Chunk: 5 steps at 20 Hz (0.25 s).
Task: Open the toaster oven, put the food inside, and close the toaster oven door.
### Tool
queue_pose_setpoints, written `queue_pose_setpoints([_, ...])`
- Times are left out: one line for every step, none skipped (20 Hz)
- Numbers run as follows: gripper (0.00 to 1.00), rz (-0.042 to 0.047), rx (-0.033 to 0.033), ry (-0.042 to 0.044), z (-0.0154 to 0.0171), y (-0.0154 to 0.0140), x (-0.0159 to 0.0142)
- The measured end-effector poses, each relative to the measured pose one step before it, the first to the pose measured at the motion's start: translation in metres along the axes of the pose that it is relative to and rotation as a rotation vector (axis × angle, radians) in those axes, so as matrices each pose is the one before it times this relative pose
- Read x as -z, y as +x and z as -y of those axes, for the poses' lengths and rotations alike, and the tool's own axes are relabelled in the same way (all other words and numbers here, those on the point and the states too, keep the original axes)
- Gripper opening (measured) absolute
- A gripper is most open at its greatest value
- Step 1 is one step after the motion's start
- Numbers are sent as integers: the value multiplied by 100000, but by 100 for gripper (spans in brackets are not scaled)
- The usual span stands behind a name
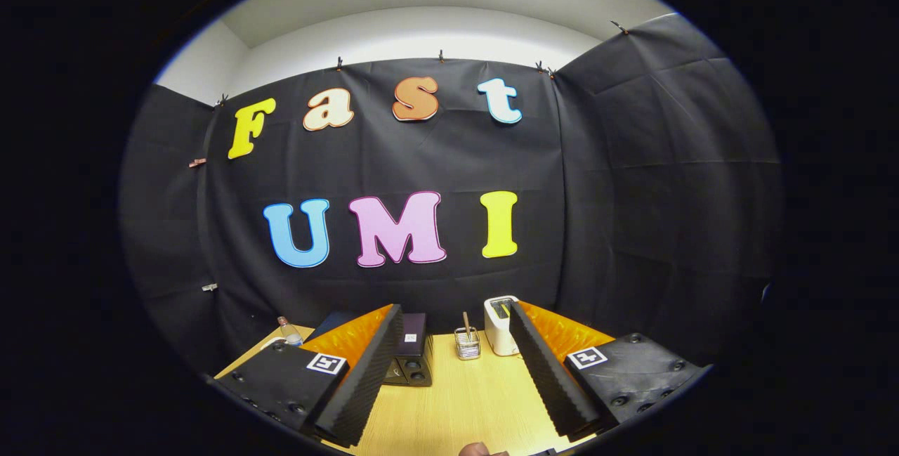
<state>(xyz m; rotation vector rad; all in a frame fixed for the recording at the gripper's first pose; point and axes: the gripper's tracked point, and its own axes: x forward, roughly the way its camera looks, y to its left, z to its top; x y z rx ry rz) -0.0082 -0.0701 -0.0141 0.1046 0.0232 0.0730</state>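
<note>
Black cloth wall behind, light wood table (463, 400) in front. Landmark is the wire basket (467, 343), which has a stick standing in it.

Far left of the basket: clear bottle (284, 331) at the table's back corner. Just left of the basket: dark boxy appliance (413, 352) with round knobs low on its face. My guess is that's the toaster oven, but the left finger covers half of it. Can't tell if the door is up or down, or whether food is inside, so it could be before loading or after closing. Just right of the basket: white slot toaster (500, 322), not the target. Nearer than the basket, at the table's near edge: small rounded thing (481, 450), too cropped to tell if it's food or a fingertip.

Gripper (455, 312) is held high and well back from the basket. The fingers are spread wide and hold nothing.

Risks:
- Wrong target. White toaster and dark appliance flank the basket, so they're easy to mix up.
- Basket sits tight beside the appliance. A wide-open finger going for the door could clip and tip it.
- The door handle is hidden. Coming in blind risks a slip, or shoving the whole appliance back.
- Bottle is tall and light, and a leftward swing would knock it over.
</note>
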Motion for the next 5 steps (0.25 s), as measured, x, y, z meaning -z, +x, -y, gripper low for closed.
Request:
queue_pose_setpoints([98, 221, -151, -673, 82, -78, 13])
queue_pose_setpoints([98, 230, 18, -789, 116, -12, -71])
queue_pose_setpoints([98, 535, 143, -658, 238, 63, -163])
queue_pose_setpoints([98, 282, -54, -373, 106, 78, -46])
queue_pose_setpoints([98, 118, -54, -133, 40, -59, 71])
